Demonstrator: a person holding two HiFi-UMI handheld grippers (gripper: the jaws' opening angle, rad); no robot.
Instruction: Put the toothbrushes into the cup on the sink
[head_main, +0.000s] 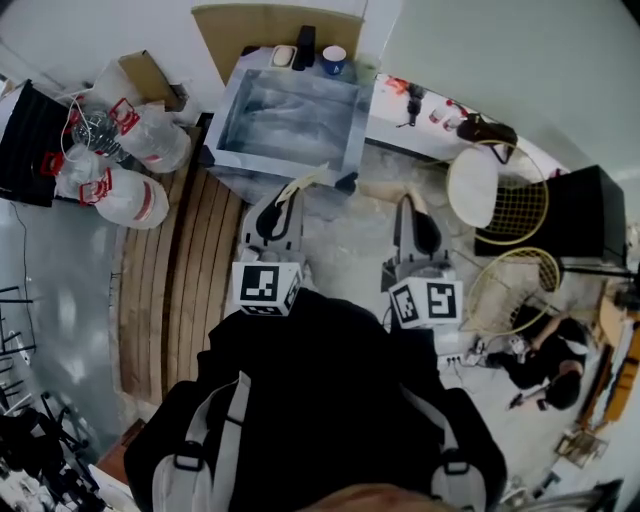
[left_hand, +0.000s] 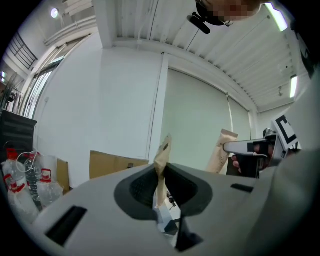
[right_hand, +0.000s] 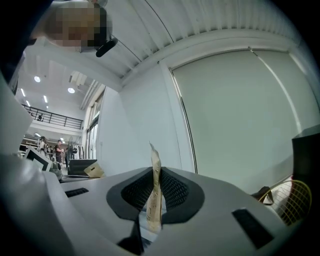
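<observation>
The left gripper (head_main: 283, 205) is being held narrowly closed on a wrapped brush (head_main: 300, 186), and the right gripper (head_main: 413, 216) is pinched likewise on a second brush (head_main: 411, 199). Both are being held just short of the near edge of the sink (head_main: 228, 110), while the cup (head_main: 334, 58) is standing at its far right corner. By the look of it, the brushes are best being delivered one at a time. Each should be tipped end-down over the cup's mouth before release, so the cup is not being knocked.
</observation>
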